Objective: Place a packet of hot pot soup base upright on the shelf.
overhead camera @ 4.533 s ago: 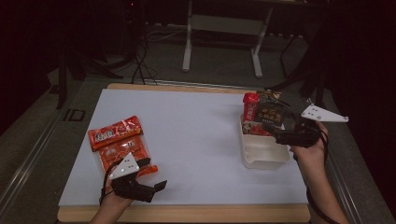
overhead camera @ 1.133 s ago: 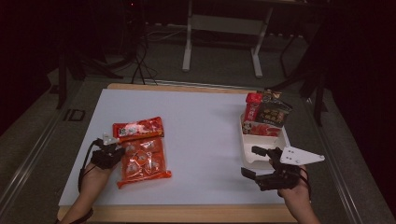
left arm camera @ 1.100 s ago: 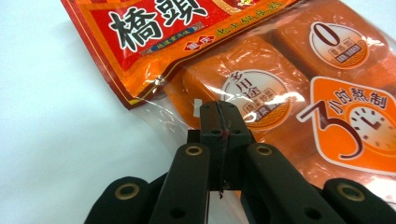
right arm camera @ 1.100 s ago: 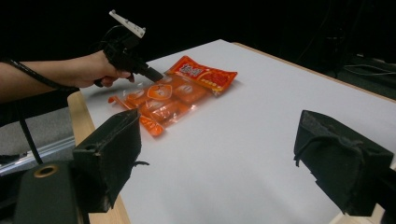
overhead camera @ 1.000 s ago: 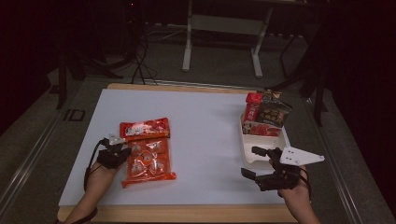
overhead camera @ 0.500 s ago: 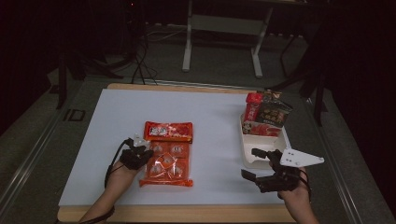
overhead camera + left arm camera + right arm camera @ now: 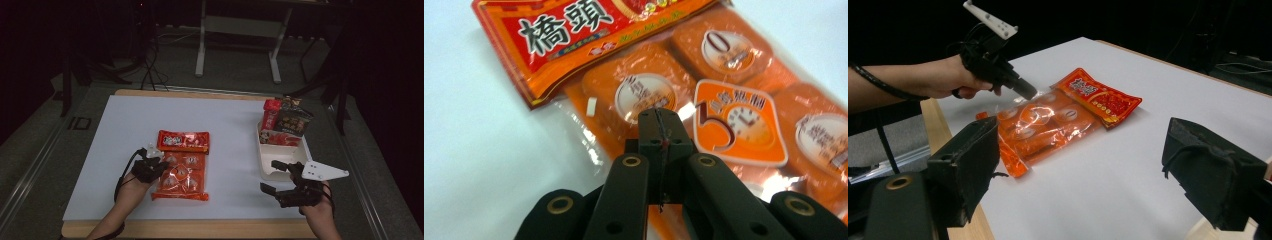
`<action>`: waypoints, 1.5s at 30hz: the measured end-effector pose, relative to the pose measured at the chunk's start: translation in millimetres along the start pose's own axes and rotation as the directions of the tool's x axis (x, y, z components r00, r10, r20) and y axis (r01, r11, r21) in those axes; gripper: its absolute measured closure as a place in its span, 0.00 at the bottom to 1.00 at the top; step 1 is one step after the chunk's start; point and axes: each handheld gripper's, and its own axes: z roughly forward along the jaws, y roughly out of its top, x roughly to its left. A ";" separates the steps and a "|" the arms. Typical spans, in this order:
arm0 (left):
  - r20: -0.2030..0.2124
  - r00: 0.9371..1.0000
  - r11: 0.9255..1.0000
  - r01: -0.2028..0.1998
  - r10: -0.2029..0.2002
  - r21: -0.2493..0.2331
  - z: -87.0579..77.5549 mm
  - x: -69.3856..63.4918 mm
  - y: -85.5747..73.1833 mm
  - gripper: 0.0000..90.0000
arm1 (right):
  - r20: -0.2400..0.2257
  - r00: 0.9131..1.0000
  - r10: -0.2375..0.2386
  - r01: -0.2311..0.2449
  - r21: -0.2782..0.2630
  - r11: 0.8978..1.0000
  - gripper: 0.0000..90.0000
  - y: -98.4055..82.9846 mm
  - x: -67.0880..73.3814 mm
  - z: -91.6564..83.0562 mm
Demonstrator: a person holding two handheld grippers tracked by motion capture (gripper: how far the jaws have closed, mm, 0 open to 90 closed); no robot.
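Note:
An orange-and-red snack bag [image 7: 182, 165] with several round cakes inside lies flat on the white table top, left of the middle. My left gripper [image 7: 159, 165] is at the bag's left edge, shut on the clear film of the bag. In the left gripper view the jaws [image 7: 659, 120] meet on the film over the bag [image 7: 724, 100]. My right gripper [image 7: 268, 175] is held low near the table's front right, open with nothing between its jaws. In the right gripper view, past the right gripper [image 7: 1083, 165], lie the bag [image 7: 1058, 117] and the left gripper [image 7: 1028, 92].
A white container [image 7: 282, 152] stands at the right, just beyond the right gripper, with a red pack [image 7: 271, 114] and a dark pack [image 7: 294, 120] upright at its far end. The white table top [image 7: 225, 115] has a wooden front edge. Dark floor and metal stand legs lie beyond.
The left gripper has pulled the bag to the right, from the table's left side towards its middle. The right gripper came from the container to the front edge earlier and has since kept still.

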 end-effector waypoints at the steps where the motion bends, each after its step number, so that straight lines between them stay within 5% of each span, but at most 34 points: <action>1: -0.002 1.000 1.000 -0.002 0.002 0.009 -0.7 1.3 -0.8 1.00 | 0.000 1.000 0.001 -0.001 -0.003 1.000 0.17 0.1 -0.3 -0.3; 13: -0.052 0.997 0.998 0.054 -0.053 0.022 18.2 16.1 -2.0 1.00 | -0.001 1.000 0.000 0.000 -0.010 1.000 0.17 1.5 0.6 -1.3; 17: -0.064 0.998 0.999 0.028 -0.026 0.033 19.6 11.2 -1.3 1.00 | -0.003 1.000 0.005 -0.005 -0.005 1.000 0.17 0.6 0.0 -0.3; 21: -0.050 0.998 0.998 0.042 -0.040 0.037 20.6 9.4 0.3 1.00 | -0.008 1.000 0.004 -0.004 0.000 1.000 0.17 0.5 1.2 2.4; 37: 0.034 0.998 0.998 -0.052 0.050 0.041 37.0 -29.5 19.0 1.00 | -0.013 1.000 0.004 -0.004 0.003 1.000 0.17 0.7 1.5 2.5; 45: 0.058 0.996 0.995 -0.072 0.068 0.073 28.1 -27.0 14.6 1.00 | -0.014 1.000 0.007 -0.007 0.004 1.000 0.17 -0.3 1.4 1.3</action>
